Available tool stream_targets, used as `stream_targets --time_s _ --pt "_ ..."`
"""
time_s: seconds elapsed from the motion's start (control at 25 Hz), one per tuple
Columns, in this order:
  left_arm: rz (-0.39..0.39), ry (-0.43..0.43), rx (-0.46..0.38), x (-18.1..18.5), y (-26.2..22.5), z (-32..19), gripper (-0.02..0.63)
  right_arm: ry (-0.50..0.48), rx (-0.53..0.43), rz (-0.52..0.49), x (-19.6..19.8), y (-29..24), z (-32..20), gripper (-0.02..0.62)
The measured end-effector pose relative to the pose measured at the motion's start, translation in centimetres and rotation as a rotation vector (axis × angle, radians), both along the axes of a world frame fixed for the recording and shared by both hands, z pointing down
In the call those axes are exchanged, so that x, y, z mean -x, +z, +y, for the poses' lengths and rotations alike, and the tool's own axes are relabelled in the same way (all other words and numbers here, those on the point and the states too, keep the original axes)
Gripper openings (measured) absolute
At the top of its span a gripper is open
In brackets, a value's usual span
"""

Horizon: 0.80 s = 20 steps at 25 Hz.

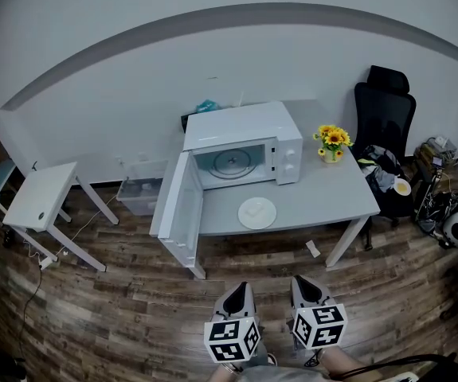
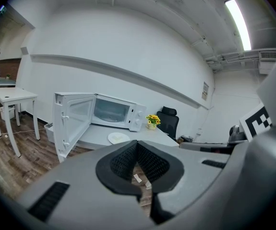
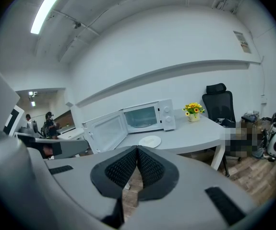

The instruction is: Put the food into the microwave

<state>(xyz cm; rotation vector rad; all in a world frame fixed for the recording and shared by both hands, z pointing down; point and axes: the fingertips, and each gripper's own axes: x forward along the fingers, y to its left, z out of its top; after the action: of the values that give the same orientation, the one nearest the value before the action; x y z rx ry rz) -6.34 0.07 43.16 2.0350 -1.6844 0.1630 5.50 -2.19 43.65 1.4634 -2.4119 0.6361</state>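
A white microwave (image 1: 243, 144) stands on the grey table (image 1: 332, 197), its door (image 1: 178, 210) swung wide open to the left and the cavity empty. A white plate (image 1: 257, 212) lies on the table in front of it; what it carries is too small to tell. Both grippers hang low over the floor, well short of the table. My left gripper (image 1: 240, 288) and right gripper (image 1: 301, 282) are shut with nothing between the pads. The microwave (image 2: 114, 111) and plate (image 2: 118, 138) lie beyond the left gripper (image 2: 137, 144), and the microwave (image 3: 150, 116) and plate (image 3: 150, 141) lie beyond the right gripper (image 3: 138, 150).
A pot of yellow flowers (image 1: 332, 143) stands right of the microwave. A black office chair (image 1: 383, 111) with clutter is at the table's right end. A small white table (image 1: 41, 194) stands to the left, a clear storage box (image 1: 141, 191) by the wall. A paper scrap (image 1: 313, 248) lies on the wooden floor.
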Motion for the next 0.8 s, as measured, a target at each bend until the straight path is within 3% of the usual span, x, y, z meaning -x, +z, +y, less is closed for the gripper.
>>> stream_targets --time_s 0.8 --pt "-0.001 0.012 -0.05 0.0 -0.8 -2.8 0.002 0.019 -0.057 -0.006 0.2 -1.2 -2.7 0.017"
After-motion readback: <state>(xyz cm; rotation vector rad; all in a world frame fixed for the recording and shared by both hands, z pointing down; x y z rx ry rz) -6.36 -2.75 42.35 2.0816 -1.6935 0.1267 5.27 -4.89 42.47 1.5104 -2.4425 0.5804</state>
